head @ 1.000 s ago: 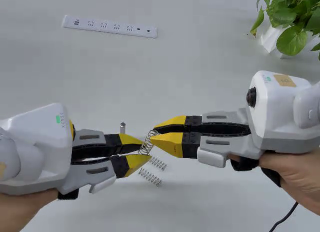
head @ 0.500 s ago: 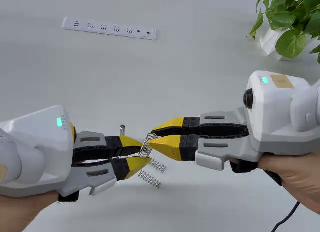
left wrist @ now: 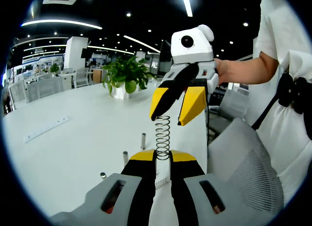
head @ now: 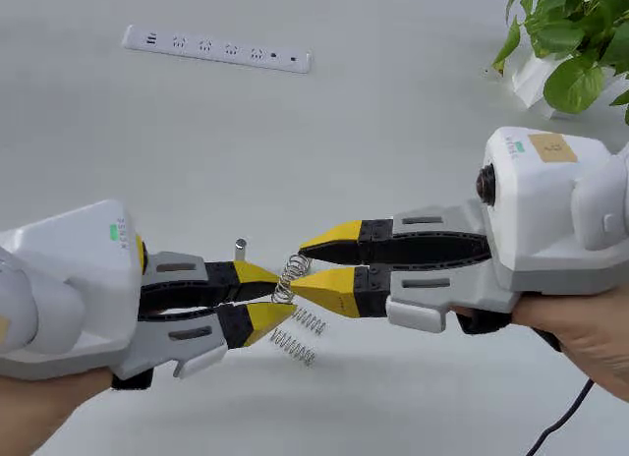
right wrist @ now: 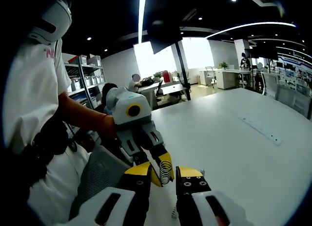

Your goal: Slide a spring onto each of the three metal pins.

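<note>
In the head view, the right tongs (head: 307, 263) are seen wider apart than half a second ago, so the spring (head: 292, 276) is judged released to the left tongs (head: 273, 297), which are clamped on its end; a pin (head: 240, 249) stands at 10 o'clock. In the left gripper view, the spring is shown rising toward 12 o'clock from the closed tongs. In the right gripper view, it is framed by the parted tongs; threading onto a pin remains to be done.

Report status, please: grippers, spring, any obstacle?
Left gripper shut on the spring. Right gripper open, jaws at its free end. Three pins bare; two loose springs on the table. Nothing in the way.
</note>
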The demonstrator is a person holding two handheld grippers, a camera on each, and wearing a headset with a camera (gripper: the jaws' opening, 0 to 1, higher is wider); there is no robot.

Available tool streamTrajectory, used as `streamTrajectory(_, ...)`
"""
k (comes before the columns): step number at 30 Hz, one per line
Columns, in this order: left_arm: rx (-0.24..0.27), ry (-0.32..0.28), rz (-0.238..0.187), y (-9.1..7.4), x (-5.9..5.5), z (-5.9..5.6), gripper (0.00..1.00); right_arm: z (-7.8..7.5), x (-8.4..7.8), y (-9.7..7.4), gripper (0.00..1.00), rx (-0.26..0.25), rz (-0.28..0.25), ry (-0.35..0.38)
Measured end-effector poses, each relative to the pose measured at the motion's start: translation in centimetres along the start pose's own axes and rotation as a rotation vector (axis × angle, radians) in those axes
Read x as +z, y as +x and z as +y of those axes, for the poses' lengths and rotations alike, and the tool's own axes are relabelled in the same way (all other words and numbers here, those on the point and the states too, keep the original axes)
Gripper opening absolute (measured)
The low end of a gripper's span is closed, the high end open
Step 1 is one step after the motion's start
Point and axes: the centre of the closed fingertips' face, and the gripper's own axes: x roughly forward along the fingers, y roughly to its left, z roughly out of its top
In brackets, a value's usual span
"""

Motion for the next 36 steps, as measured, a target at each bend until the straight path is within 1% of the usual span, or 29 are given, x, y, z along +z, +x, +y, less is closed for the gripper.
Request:
streamTrajectory(2, -0.001, 0.003, 0.001, 0.0, 0.0, 0.0, 0.07, 0.0, -0.3, -0.2, 0.22, 0.024, 0.061, -0.042)
streamTrajectory(3, -0.004, 0.004, -0.002, 0.0, 0.0, -0.1, 0.07, -0.1, -0.4, -0.2, 0.23, 0.034, 0.102, -0.083)
streamTrajectory(5, -0.005, 0.003, -0.005, 0.1, 0.1, -0.1, 0.07, -0.1, -0.3, -0.3, 0.26, 0.053, 0.149, -0.127)
streamTrajectory(6, -0.004, 0.006, -0.007, 0.1, 0.1, 0.0, 0.07, -0.1, 0.0, -0.2, 0.27, 0.071, 0.181, -0.163)
streamTrajectory(7, -0.004, 0.005, -0.009, 0.1, 0.1, 0.0, 0.07, -0.1, 0.1, -0.2, 0.27, 0.085, 0.202, -0.189)
streamTrajectory(8, -0.004, 0.004, -0.012, 0.1, 0.1, 0.0, 0.07, -0.1, 0.2, 0.0, 0.27, 0.101, 0.238, -0.225)
streamTrajectory(10, -0.005, 0.008, -0.012, 0.2, 0.2, 0.0, 0.07, -0.6, 0.0, 0.1, 0.25, 0.132, 0.289, -0.270)
streamTrajectory(11, -0.007, 0.012, -0.013, 0.2, 0.2, 0.0, 0.07, -0.6, -0.2, 0.3, 0.25, 0.159, 0.339, -0.313)
streamTrajectory(12, -0.008, 0.012, -0.013, 0.2, 0.2, 0.0, 0.07, -0.7, -0.2, 0.4, 0.25, 0.175, 0.366, -0.343)
streamTrajectory(13, -0.008, 0.013, -0.013, 0.3, 0.2, 0.1, 0.07, -0.6, -0.4, 0.5, 0.25, 0.196, 0.413, -0.380)
streamTrajectory(14, -0.008, 0.014, -0.013, 0.3, 0.2, 0.1, 0.07, -0.7, -0.5, 0.6, 0.24, 0.208, 0.438, -0.405)
streamTrajectory(17, -0.007, 0.015, -0.013, 0.3, 0.1, 0.2, 0.07, -0.4, -0.7, 0.9, 0.24, 0.262, 0.504, -0.433)
streamTrajectory(18, -0.008, 0.014, -0.014, 0.3, 0.1, 0.3, 0.07, -0.7, -1.0, 1.0, 0.23, 0.279, 0.538, -0.458)
streamTrajectory(20, -0.009, 0.014, -0.015, 0.3, 0.1, 0.3, 0.07, -0.7, -1.4, 1.0, 0.22, 0.299, 0.582, -0.488)
streamTrajectory(21, -0.009, 0.014, -0.017, 0.3, 0.2, 0.3, 0.07, -0.7, -1.4, 1.1, 0.21, 0.308, 0.602, -0.505)
streamTrajectory(24, -0.010, 0.011, -0.022, 0.3, 0.2, 0.4, 0.07, -0.7, -1.5, 1.4, 0.18, 0.322, 0.628, -0.514)
streamTrajectory(26, -0.008, 0.009, -0.023, 0.3, 0.1, 0.5, 0.07, -0.6, -1.7, 1.4, 0.16, 0.341, 0.662, -0.535)
streamTrajectory(28, -0.008, 0.005, -0.026, 0.3, 0.1, 0.5, 0.07, -0.6, -1.9, 1.5, 0.15, 0.353, 0.681, -0.538)
streamTrajectory(36, -0.010, 0.000, -0.030, 0.3, 0.0, 0.6, 0.07, -0.7, -2.4, 2.0, 0.13, 0.380, 0.730, -0.561)
